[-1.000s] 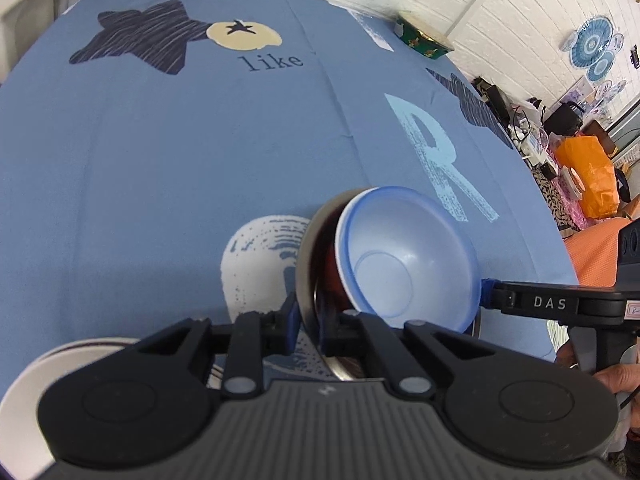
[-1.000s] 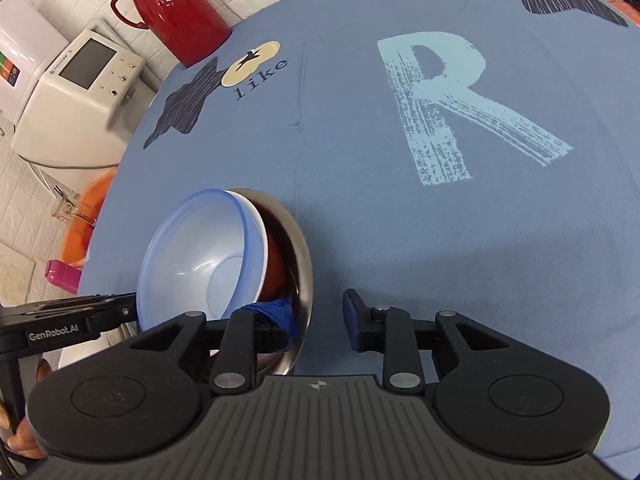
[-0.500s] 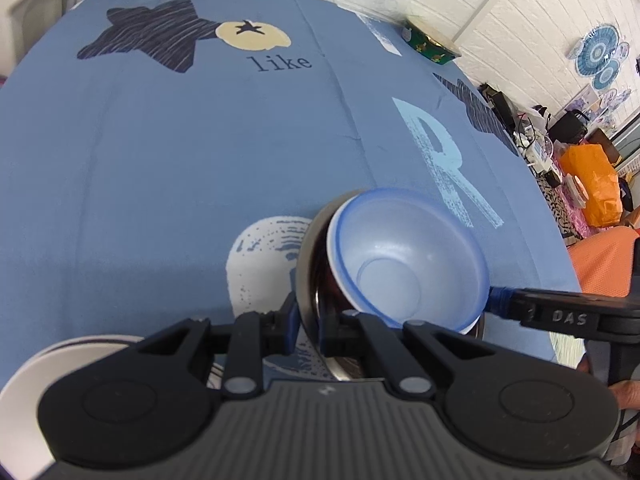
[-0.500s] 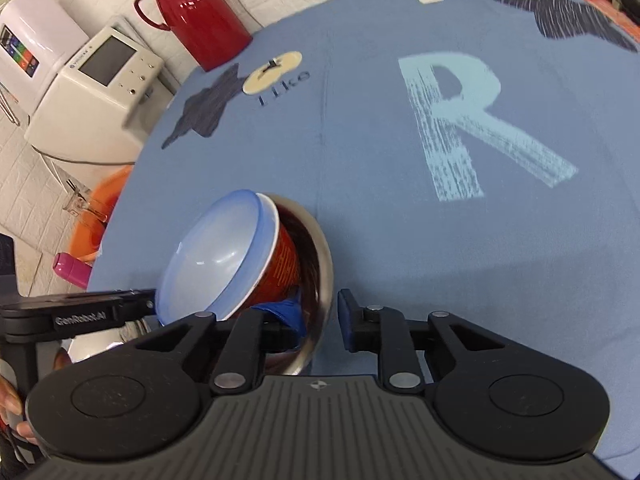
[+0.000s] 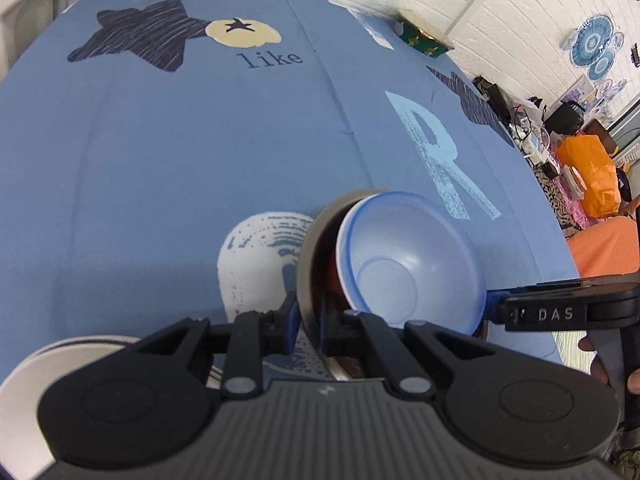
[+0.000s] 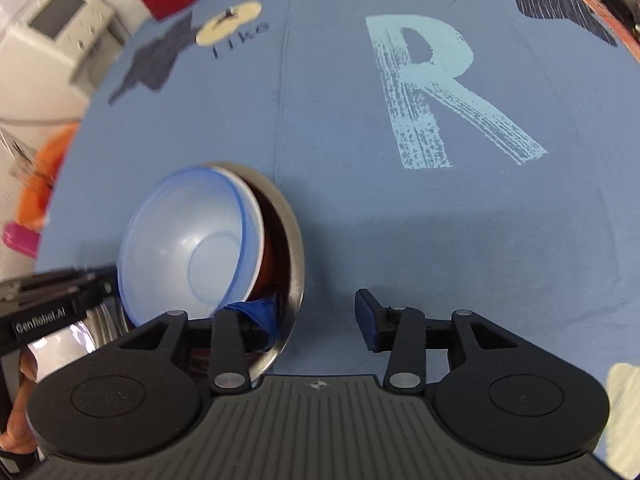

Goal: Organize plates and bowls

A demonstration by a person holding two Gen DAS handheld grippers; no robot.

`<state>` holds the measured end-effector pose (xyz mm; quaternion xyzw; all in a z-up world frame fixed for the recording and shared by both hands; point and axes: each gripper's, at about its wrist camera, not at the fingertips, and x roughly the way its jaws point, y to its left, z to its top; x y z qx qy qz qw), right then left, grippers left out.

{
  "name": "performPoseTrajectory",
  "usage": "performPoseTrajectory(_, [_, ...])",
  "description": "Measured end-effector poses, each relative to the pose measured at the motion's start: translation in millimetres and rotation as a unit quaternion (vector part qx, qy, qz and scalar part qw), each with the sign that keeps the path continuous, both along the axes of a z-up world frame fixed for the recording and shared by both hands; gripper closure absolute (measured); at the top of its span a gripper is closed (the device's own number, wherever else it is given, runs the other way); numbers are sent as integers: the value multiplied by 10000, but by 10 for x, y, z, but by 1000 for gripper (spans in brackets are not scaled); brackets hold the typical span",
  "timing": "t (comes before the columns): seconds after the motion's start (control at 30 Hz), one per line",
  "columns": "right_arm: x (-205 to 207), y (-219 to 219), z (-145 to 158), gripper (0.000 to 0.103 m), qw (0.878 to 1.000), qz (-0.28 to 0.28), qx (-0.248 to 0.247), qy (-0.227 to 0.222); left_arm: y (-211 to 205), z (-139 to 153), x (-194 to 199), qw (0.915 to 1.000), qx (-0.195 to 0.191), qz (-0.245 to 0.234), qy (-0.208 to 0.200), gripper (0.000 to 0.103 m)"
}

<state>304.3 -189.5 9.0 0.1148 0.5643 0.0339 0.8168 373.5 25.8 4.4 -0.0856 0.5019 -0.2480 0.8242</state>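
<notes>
My left tongs point(image 5: 308, 320) clamp the steel bowl point(image 5: 308, 256) rim to steady the stack w/ blue bowl point(image 5: 412, 264) nested inside, just near side of the R print point(image 6: 440, 92). Right tongs point(image 6: 316, 316) spread wide, one finger inside the rim, gripping nothing.

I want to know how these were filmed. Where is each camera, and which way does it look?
Left wrist: sits on the left tongs, looking over the blue bowl; a hand shows.
Right wrist: sits on the right tongs, looking across the tablecloth; a hand shows.
Both show the blue bowl in the steel bowl.
</notes>
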Motion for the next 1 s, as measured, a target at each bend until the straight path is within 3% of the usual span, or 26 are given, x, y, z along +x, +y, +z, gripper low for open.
performPoseTrajectory(0.13, [3,5,-98,75,10000,-51,51,40,-14,6,-28,9998,81,47,-151,103])
performPoseTrajectory(0.23, [-93,-38,-105,78,9994,-223,160,-207,-23,10,-63,9996,145,10,-222,103])
performPoseTrajectory(0.27, [-130,-8,-95,84,9992,-131,157,-337,-25,11,-70,9996,168,8,-231,103])
performPoseTrajectory(0.33, [-173,103,-68,86,9985,209,357,-367,-2,1,-55,9999,1,-15,-139,103])
performPoseTrajectory(0.37, [-210,152,-66,75,9964,337,700,-336,3,-4,-43,9999,-52,-14,-102,97])
performPoseTrajectory(0.47, [-220,325,-42,73,9959,665,128,-602,-51,-85,-24,9992,-194,-236,255,93])
performPoseTrajectory(0.57, [-185,230,-152,74,9961,524,492,-510,-86,-107,-75,9994,-90,-298,168,83])
performPoseTrajectory(0.77, [-213,83,-122,71,9964,335,618,-474,9,-108,16,9998,-84,-10,163,69])
performPoseTrajectory(1.0, [-257,111,-150,69,9934,532,642,-785,-9,-136,86,9998,-52,13,203,67])
